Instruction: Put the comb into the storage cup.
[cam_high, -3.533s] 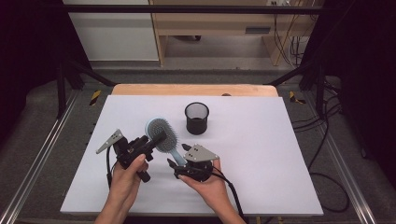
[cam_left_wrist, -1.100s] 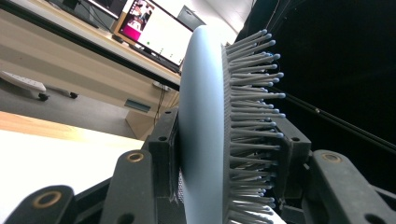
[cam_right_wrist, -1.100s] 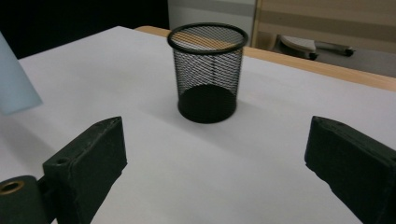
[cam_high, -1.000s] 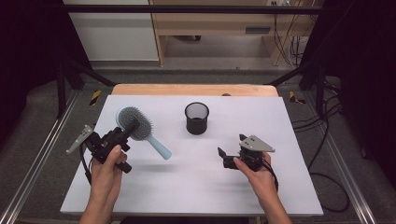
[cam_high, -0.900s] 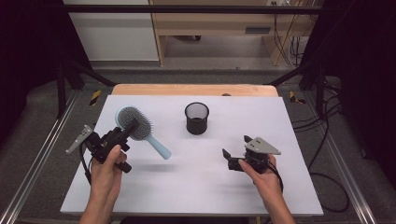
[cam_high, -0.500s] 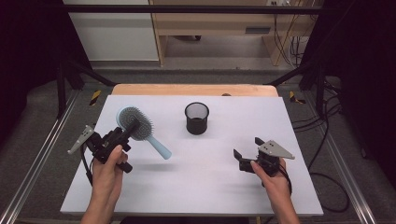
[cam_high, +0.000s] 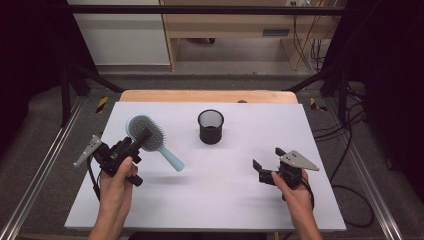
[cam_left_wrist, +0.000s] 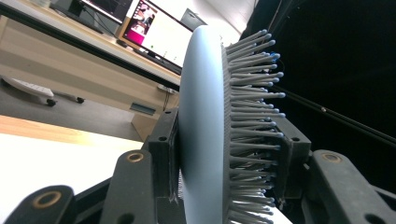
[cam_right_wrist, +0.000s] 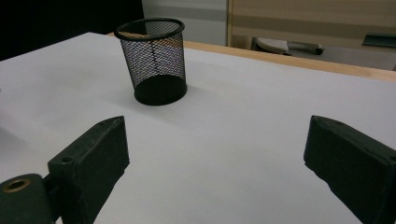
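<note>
Here the left gripper is clamped on the head of a light blue hairbrush, held over the left part of the white table. In the high view the brush head sits between the jaws with its bristles facing up and toward the camera, and its handle slants down to the right, ending free above the tabletop, where a faint shadow lies under it. The left gripper view looks along the brush edge-on: one jaw presses on the smooth back of the head, the other on the bristle side, with blue-tipped bristles fanning to the right.

The right gripper rests low near the right front part of the table, its jaws spread wide with nothing between them. The right gripper view shows both black jaws far apart over bare white tabletop.

A black mesh pen cup stands upright near the middle of the table toward its far edge, well apart from both grippers. In the right gripper view the cup stands ahead and to the left of the jaws.
</note>
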